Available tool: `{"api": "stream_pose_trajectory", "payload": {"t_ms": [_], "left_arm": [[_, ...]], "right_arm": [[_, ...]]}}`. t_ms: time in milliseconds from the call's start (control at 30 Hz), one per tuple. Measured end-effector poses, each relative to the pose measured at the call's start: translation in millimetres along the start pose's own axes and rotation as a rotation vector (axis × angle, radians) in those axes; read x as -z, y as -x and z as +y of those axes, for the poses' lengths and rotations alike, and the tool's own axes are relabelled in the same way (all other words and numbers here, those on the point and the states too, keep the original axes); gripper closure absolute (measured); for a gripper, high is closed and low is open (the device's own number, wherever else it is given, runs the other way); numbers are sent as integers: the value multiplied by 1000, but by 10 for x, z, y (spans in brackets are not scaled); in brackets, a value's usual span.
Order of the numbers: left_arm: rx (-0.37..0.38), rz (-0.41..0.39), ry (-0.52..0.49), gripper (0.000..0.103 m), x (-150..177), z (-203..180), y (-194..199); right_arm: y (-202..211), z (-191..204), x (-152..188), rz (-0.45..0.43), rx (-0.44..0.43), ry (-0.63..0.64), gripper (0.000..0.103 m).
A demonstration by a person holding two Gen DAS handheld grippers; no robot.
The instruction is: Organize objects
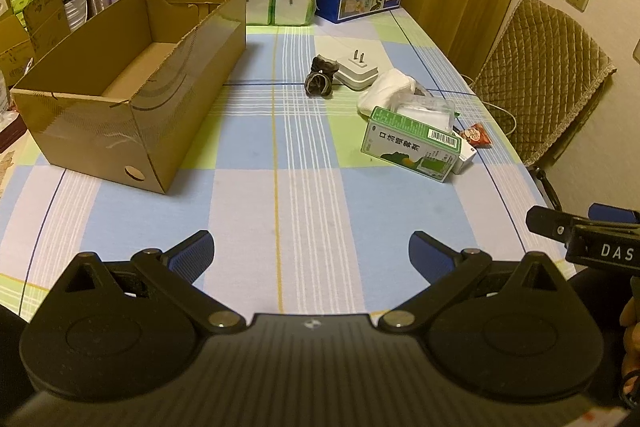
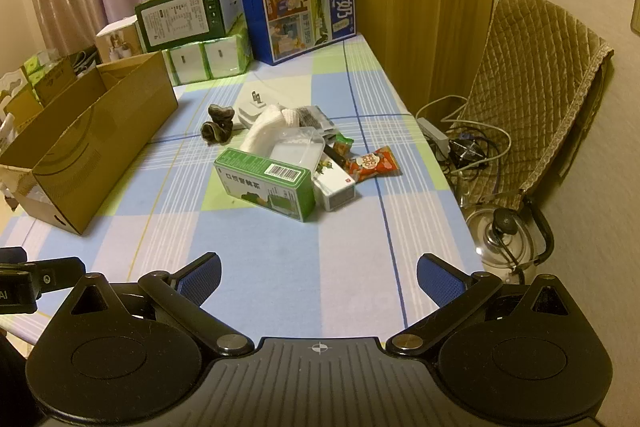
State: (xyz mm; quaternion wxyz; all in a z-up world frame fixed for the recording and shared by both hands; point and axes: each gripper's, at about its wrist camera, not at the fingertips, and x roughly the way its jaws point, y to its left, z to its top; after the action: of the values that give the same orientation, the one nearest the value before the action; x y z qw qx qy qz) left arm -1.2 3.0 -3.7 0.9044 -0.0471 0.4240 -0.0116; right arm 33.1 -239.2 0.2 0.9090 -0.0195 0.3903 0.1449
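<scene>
1. Progress: looks like the start. The cardboard box (image 1: 132, 95) on the left of the surface (image 1: 280, 211) shows a bare floor as far as the left wrist view reaches; nothing seems sorted into it yet.
2. Left to do: whole pile still loose on the right half of the surface, well apart from the box. Pile incl. green carton (image 2: 266, 185), small white box (image 2: 334, 189) touching it, red snack packet (image 2: 372, 163), clear plastic tub (image 2: 298, 147), white cloth (image 2: 268, 125), white plug adapter (image 1: 358, 69) and a dark crumpled item (image 1: 320, 77) just beside the adapter.
3. Left gripper (image 1: 310, 255): jaws spread wide, nothing between them; hovers over the near edge of the surface.
4. Right gripper (image 2: 318, 277): likewise released and empty, low over the near edge, facing the pile.
5. Surroundings: blue milk case (image 2: 304, 7), green case (image 2: 188, 15) on tissue packs (image 2: 208, 61) along the far edge, prob. not part of the job.
6. Obstacles: path from pile to box is open cloth. Items overlap, so tub and cloth may shift when the carton is lifted. Chair (image 2: 536, 99), cables (image 2: 468, 143) and kettle (image 2: 508, 235) sit off the right edge; a nudged packet could drop there.
</scene>
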Motion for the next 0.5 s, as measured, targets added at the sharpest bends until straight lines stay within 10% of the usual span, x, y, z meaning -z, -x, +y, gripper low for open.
{"api": "stream_pose_trajectory", "payload": {"t_ms": [500], "left_arm": [[0,1,-1,1,18,0,-6]], "right_arm": [[-7,1,-1,4,-2,5,2]]}}
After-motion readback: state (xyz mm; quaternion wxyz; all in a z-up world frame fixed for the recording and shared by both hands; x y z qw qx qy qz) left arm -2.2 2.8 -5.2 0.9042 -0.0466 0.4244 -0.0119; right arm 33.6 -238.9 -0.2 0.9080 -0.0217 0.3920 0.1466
